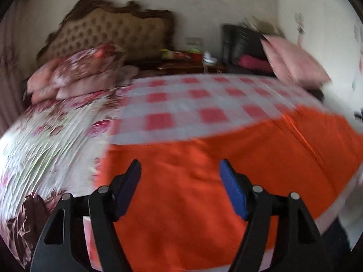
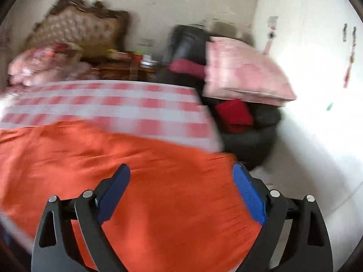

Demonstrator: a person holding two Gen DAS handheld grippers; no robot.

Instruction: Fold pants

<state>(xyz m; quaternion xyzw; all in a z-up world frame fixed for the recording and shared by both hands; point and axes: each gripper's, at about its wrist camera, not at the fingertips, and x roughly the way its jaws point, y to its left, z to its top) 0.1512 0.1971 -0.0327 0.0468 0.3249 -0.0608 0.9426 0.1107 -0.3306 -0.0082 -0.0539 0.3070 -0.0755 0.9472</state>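
Note:
Orange pants point(image 1: 192, 170) lie spread flat over the near part of a bed covered by a red-and-white checked cloth point(image 1: 192, 99). In the left wrist view my left gripper point(image 1: 180, 165) hovers open above the pants' left part, with nothing between its blue pads. The right wrist view shows the same orange pants point(image 2: 113, 158) reaching the bed's right edge. My right gripper point(image 2: 181, 172) is open over that right end, holding nothing. Both views are motion-blurred.
A floral bedspread point(image 1: 45, 140) and stacked pillows point(image 1: 79, 72) lie left, under a tufted headboard point(image 1: 109, 36). A cluttered nightstand point(image 1: 190, 63) stands behind. A dark chair point(image 2: 249, 122) with a pink cushion point(image 2: 240, 72) and red items sits right of the bed, by a white wall.

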